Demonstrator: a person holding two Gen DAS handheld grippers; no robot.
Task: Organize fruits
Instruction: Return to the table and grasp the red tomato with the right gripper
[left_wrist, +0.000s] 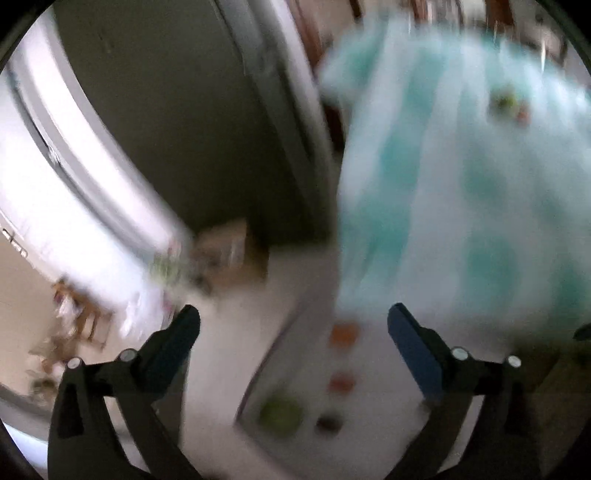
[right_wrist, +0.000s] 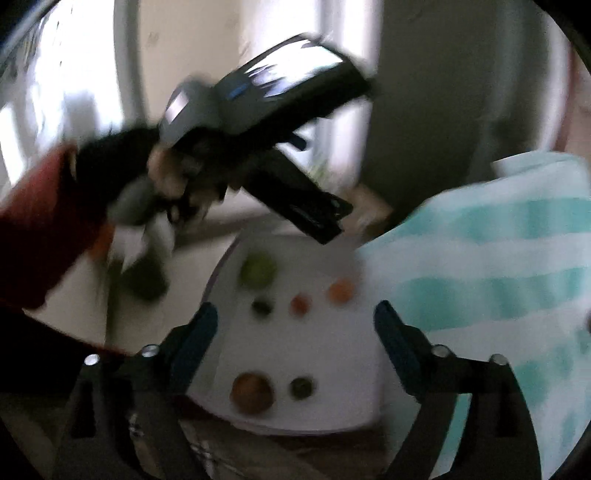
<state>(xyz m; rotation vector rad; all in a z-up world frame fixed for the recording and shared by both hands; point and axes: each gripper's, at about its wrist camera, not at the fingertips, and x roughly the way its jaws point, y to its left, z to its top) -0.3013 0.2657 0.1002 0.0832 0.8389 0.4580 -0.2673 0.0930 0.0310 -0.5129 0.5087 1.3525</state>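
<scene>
Your right gripper (right_wrist: 295, 325) stood wide apart, nothing between the blue pads, poised above the near part of the white board (right_wrist: 332, 369). Directly under and ahead of its gap lay the brown round fruit (right_wrist: 252, 392) and, just beside it to the right, a small dark green fruit (right_wrist: 301, 387). Both sat closer to this gripper than to the other.

Beyond them, a row of three: a small dark fruit (right_wrist: 262, 306), a small reddish fruit (right_wrist: 300, 304), an orange fruit (right_wrist: 341, 291). Farther and left, a larger green fruit (right_wrist: 258, 272), apple or lime, too blurred to say. All lay apart from one another on the board.

Your left gripper (left_wrist: 293, 321) was also spread wide and empty, held high; from the right wrist view it showed as a dark blurred shape above the far left of the board, gripped by your hand (right_wrist: 166, 177), red sleeve (right_wrist: 40, 221) behind. In its own view the green, dark, reddish and orange fruits appeared low between its fingers.

A teal-and-white striped cloth (right_wrist: 498, 277) lay along the board's right side. Farthest, a pale wall and bright window; heavy motion blur throughout.

Judgement: the brown fruit lay straight ahead of your right gripper, the nearer tool. Round, so no axis to align.
</scene>
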